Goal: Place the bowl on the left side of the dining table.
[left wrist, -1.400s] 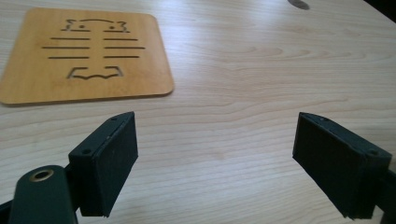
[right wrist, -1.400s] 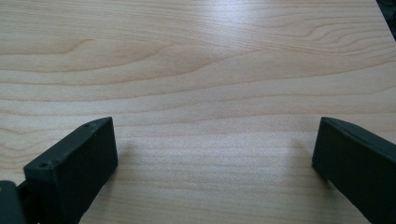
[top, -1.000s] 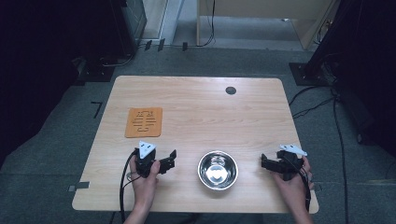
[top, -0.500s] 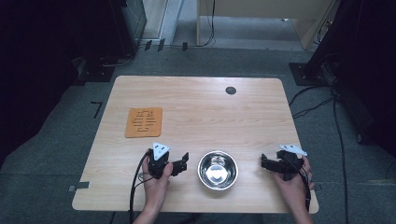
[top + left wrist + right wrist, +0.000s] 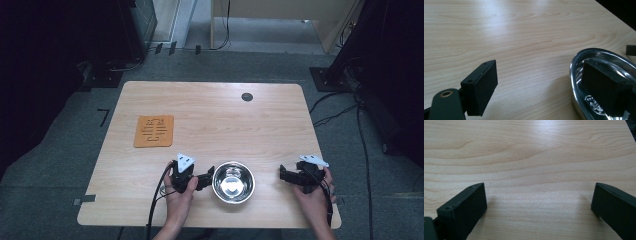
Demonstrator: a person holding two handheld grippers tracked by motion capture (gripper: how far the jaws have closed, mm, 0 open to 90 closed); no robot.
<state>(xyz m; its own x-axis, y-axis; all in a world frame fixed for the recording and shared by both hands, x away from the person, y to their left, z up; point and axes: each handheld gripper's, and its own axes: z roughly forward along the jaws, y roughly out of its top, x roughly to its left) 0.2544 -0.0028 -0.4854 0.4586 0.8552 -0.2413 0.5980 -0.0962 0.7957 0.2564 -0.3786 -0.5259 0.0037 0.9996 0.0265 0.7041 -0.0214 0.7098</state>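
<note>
We're lining up the L gripper (image 5: 206, 178) on the bowl (image 5: 233, 181): jaws wide, rim between them, no grip yet. R gripper (image 5: 285, 175) wide, empty, well apart. Next: close on rim w/o tipping it.

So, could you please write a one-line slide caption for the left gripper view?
Open left gripper straddling the rim of a shiny round steel bowl on a light wooden table.

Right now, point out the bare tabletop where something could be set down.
Bare wood runs from the orange mat across to the table's right edge, behind the steel bowl. Crowded: the front edge, with the left hand-held gripper at the bowl's rim and the right hand-held gripper beside it.
</note>
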